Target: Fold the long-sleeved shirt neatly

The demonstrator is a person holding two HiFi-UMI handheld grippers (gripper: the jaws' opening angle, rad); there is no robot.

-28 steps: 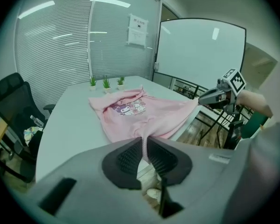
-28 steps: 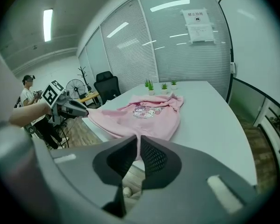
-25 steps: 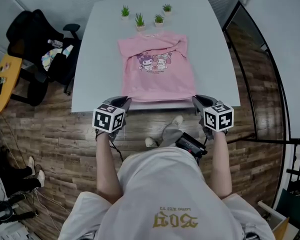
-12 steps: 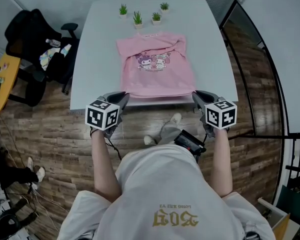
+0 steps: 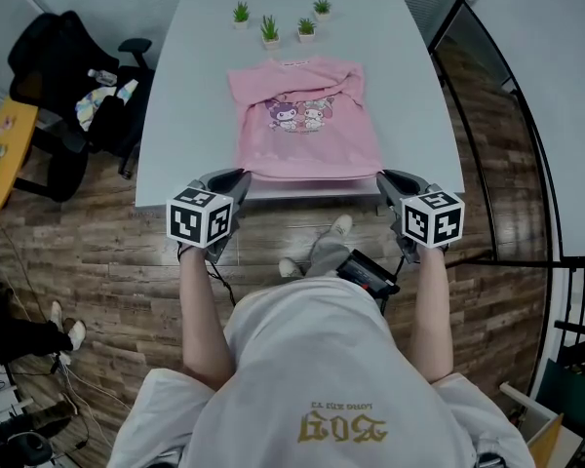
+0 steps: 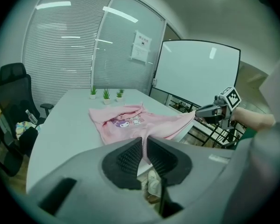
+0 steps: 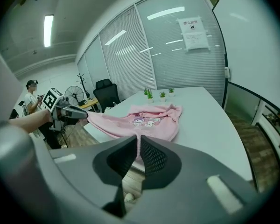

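- Left gripper [image 5: 236,176]: jaws clenched on the near-left hem corner of the shirt [image 5: 307,125]. Its own view shows pink cloth pinched between the pads.
- Right gripper [image 5: 386,176]: likewise clenched, on the near-right hem corner.
- Both grippers sit at the near edge of the table [image 5: 180,96], level with each other, one at each end of the hem. The hem is drawn between them and held just off that edge.
- Shirt: the rest lies flat on the table, print up. The sleeves look turned in already, so the outline is roughly a rectangle.
- Long axis: runs straight away from the person, hem nearest, collar farthest. The whole garment lies ahead of both grippers, and neither is the nearer.
- Beyond the collar: four small plants [image 5: 270,32], close to it but apart.
- Judgement: a hem-to-collar fold looks next. It turns on carrying both corners away from the body along that axis, in parallel and evenly spaced, so the hem stays straight. The plants leave little room for overshoot.
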